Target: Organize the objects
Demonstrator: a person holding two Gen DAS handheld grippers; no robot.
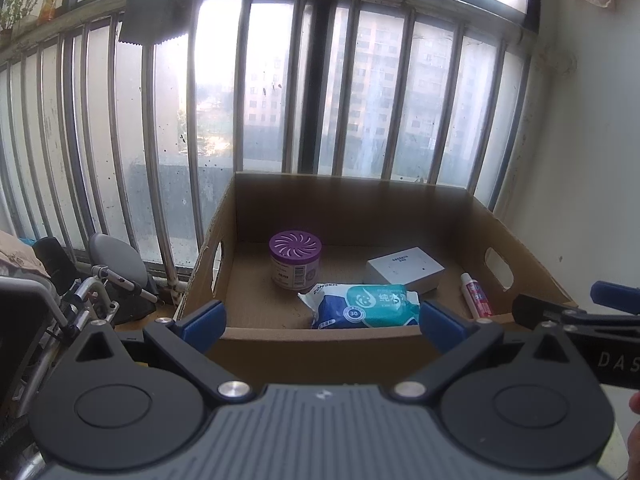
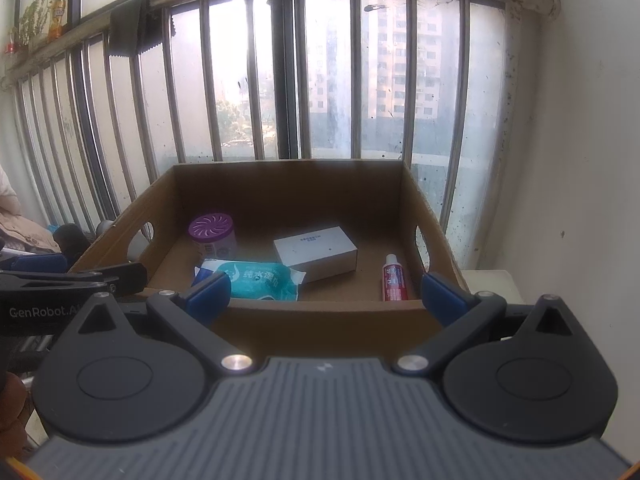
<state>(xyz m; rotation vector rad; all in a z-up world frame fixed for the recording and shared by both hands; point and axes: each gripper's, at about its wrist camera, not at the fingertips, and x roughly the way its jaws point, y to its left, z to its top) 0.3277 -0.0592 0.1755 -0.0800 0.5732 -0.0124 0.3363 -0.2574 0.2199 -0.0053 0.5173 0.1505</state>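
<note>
An open cardboard box [image 1: 320, 348] [image 2: 320, 320] stands in front of both grippers. Inside it are a purple-lidded jar [image 1: 295, 260] [image 2: 212, 234], a teal and blue pack of wet wipes [image 1: 368, 306] [image 2: 256, 278], a white carton [image 1: 404, 270] [image 2: 316, 252] and a small red and white tube [image 1: 476, 296] [image 2: 394, 278]. My left gripper [image 1: 320, 326] hangs open just short of the box's near wall, nothing between its blue pads. My right gripper [image 2: 324, 298] is likewise open and empty at the same wall. Each gripper shows at the edge of the other's view.
Metal window bars [image 1: 256, 88] and glass rise right behind the box. A white wall [image 2: 568, 140] bounds the right side. A wheelchair-like metal frame [image 1: 92, 292] with dark items sits left of the box. A hand [image 1: 634, 404] shows at the right edge.
</note>
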